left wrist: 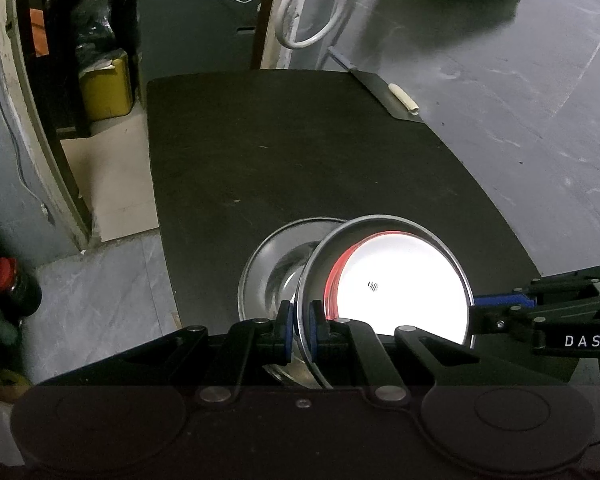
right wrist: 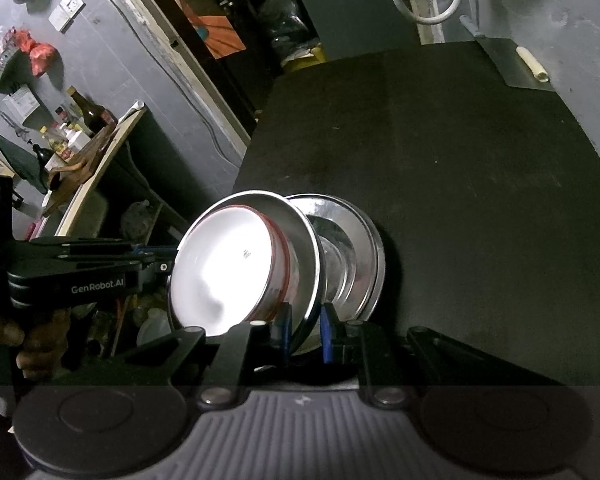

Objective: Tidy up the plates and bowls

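Both tongs pinch opposite rim edges of the tilted steel pan (left wrist: 384, 236) holding a white red-rimmed bowl (left wrist: 404, 284), low centre of frame, over the shiny steel plate (left wrist: 268, 264) on the black table (left wrist: 300, 140). Left tongs (left wrist: 300, 316), right tongs (right wrist: 306, 328). Level it, then lower both sides evenly so the bowl stays nested.

Steel plate (left wrist: 384, 240) near table (left wrist: 300, 140) edge, white dish (left wrist: 404, 284) in it; second steel plate (left wrist: 268, 264) behind, overlapping.
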The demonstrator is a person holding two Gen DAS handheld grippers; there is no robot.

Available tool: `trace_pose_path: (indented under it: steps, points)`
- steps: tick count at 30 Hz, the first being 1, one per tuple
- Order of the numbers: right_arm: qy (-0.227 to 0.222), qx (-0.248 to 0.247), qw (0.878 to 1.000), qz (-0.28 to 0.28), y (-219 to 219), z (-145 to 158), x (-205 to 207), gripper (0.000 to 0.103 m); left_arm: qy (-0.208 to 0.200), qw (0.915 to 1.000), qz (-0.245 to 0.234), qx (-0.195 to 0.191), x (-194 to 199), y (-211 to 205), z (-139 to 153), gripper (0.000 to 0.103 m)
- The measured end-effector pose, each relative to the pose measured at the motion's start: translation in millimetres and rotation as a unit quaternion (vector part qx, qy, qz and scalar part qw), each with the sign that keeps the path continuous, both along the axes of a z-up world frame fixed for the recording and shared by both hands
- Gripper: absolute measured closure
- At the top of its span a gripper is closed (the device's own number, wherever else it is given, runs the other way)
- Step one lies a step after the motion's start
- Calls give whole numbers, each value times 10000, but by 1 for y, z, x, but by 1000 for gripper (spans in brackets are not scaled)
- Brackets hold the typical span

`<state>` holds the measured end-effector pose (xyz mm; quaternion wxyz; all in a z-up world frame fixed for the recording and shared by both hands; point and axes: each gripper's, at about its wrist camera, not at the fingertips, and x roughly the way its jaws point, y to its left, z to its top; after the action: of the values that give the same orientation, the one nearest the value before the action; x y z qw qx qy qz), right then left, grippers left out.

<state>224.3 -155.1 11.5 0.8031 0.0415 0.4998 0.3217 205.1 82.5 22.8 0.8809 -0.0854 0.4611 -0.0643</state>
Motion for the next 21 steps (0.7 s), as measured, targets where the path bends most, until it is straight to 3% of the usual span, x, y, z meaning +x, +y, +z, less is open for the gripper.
trace_pose_path:
  steps: [21]
  points:
    - [38,-52,10000,-3,12,-7,14,85,54,10000,47,9,10,5,-5,97]
